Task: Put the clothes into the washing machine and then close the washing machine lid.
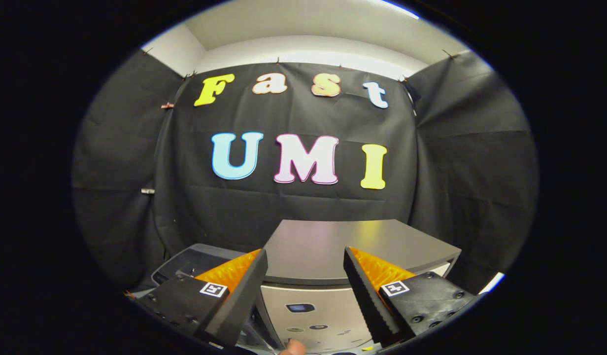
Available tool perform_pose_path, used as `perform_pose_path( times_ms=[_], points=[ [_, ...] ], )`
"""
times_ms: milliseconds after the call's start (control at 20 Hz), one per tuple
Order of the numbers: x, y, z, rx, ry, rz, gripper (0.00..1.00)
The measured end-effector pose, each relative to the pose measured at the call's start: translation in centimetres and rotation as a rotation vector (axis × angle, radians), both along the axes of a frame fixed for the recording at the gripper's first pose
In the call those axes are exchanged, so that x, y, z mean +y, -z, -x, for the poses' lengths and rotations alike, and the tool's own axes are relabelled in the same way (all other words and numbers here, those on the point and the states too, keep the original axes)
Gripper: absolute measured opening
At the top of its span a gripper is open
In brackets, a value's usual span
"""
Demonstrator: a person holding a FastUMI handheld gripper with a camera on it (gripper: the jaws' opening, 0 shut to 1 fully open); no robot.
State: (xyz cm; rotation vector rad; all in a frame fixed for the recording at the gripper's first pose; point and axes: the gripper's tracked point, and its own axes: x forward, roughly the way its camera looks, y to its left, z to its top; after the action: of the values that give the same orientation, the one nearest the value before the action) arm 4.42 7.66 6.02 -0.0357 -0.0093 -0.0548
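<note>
While tool [306,256] gapes empty | washing machine [353,246] lid seemingly closed

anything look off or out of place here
Nothing stands out. The washing machine sits square with its lid lying flat and shut, no damage or spill visible. The gripper is open and empty, fingers spread just before the control panel.

Tongs [306,256] with ridged wedge fingers, square coded tags, screwed black mounts

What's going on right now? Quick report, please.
Gripper open, holding nothing. Washing machine just ahead, lid flat. No clothes seen. Fingertip below the fingers.
</note>
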Motion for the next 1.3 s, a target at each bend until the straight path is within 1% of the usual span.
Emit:
perform_pose_path(
  times_ms=[50,200,400,700,900,1300],
  points=[
    [-1.6,-0.1,0.4,-0.01,0.022,-0.013,0.97],
    [-4.3,-0.8,1.7,-0.051,0.039,-0.023,0.98],
    [-6.0,-0.4,1.8,-0.054,0.053,-0.035,0.98],
    [-5.5,0.8,0.8,-0.025,0.034,-0.026,0.98],
    [-4.5,0.6,0.4,-0.042,-0.003,-0.044,0.98],
    [-4.6,0.4,0.2,-0.046,-0.004,-0.058,0.98]
  ],
)
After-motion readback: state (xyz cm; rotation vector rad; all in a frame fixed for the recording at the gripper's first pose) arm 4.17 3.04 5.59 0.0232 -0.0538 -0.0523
